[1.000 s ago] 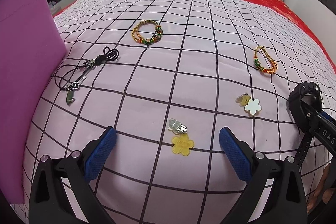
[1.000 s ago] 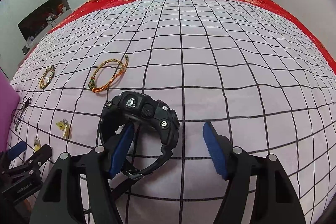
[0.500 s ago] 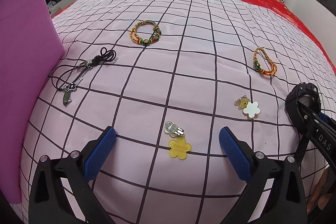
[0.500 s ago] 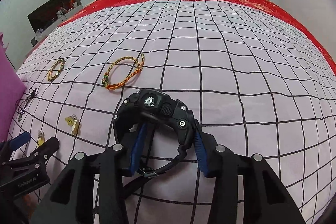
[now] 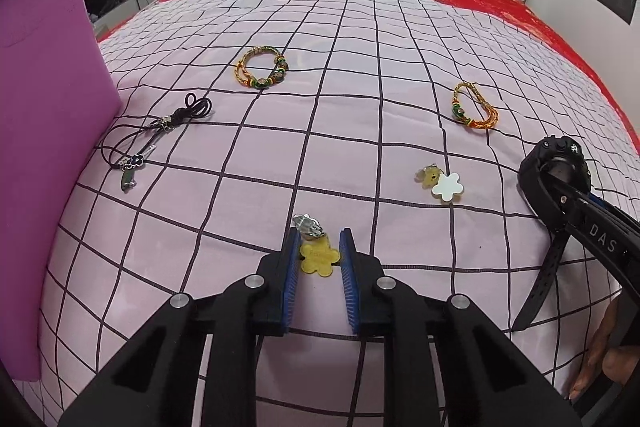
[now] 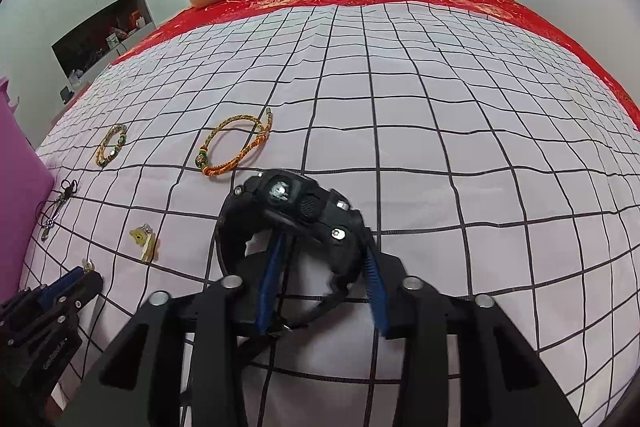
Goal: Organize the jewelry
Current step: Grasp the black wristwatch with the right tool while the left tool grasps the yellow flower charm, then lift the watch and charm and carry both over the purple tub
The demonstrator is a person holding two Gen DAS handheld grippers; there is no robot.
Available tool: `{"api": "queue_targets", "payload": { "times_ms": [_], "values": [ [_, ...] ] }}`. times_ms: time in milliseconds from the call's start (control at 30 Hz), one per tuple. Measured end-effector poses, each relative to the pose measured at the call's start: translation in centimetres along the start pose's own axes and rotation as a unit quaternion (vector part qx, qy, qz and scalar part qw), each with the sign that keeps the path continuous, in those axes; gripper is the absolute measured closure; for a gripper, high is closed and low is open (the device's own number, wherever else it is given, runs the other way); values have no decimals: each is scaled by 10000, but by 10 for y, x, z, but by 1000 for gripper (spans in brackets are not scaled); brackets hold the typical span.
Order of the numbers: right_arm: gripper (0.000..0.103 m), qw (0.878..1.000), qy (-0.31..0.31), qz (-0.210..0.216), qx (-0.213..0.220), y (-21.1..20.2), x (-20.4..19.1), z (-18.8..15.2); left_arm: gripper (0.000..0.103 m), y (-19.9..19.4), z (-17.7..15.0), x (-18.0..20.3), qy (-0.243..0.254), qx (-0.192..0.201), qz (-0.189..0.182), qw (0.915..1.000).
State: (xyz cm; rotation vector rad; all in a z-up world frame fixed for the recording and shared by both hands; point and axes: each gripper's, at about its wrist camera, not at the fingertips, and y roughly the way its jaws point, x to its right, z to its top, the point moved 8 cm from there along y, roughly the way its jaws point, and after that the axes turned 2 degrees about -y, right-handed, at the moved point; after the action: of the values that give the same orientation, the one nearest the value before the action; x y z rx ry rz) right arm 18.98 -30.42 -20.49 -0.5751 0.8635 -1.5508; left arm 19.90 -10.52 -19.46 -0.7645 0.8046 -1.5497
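Left wrist view: the left gripper (image 5: 319, 254) fingers are closing narrowly around the yellow flower clip (image 5: 319, 258) lying on the bed (image 5: 280, 163). Right wrist view: the right gripper (image 6: 320, 281) fingers are clamping the black watch (image 6: 294, 211), raised slightly off the bed.

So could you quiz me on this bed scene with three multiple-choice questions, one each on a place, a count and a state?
1. Where is the purple bin?
A. at the bed's left edge
B. beside the pillows
C. under the watch

2. How many braided bracelets lie on the bedspread?
A. one
B. two
C. four

3. What is the left claw doing?
A. hanging wide open
B. gripping the necklace
C. closed on the yellow flower clip

Answers:
1 A, it fills the left wrist view's left side.
2 B, the beaded bracelet and the orange bracelet.
3 C, both pads touch the clip.
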Motion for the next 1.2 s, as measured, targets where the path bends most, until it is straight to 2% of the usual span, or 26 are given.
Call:
{"api": "queue_targets", "payload": {
  "times_ms": [367,700,967,1200],
  "values": [
    [73,9999,44,41,162,-18,-4,-7,84,-20,-4,-6,-96,-15,-313,9995],
    [89,9995,-46,203,258,-41,-21,-15,84,-44,-2,-9,-60,115,-441,9989],
    [89,9983,-209,246,487,-57,-36,-14,84,-62,1,-13,-73,253,-485,9985],
    [89,9964,-271,321,734,-90,-47,-2,84,-87,8,-21,-107,431,-492,9978]
  ]
}}
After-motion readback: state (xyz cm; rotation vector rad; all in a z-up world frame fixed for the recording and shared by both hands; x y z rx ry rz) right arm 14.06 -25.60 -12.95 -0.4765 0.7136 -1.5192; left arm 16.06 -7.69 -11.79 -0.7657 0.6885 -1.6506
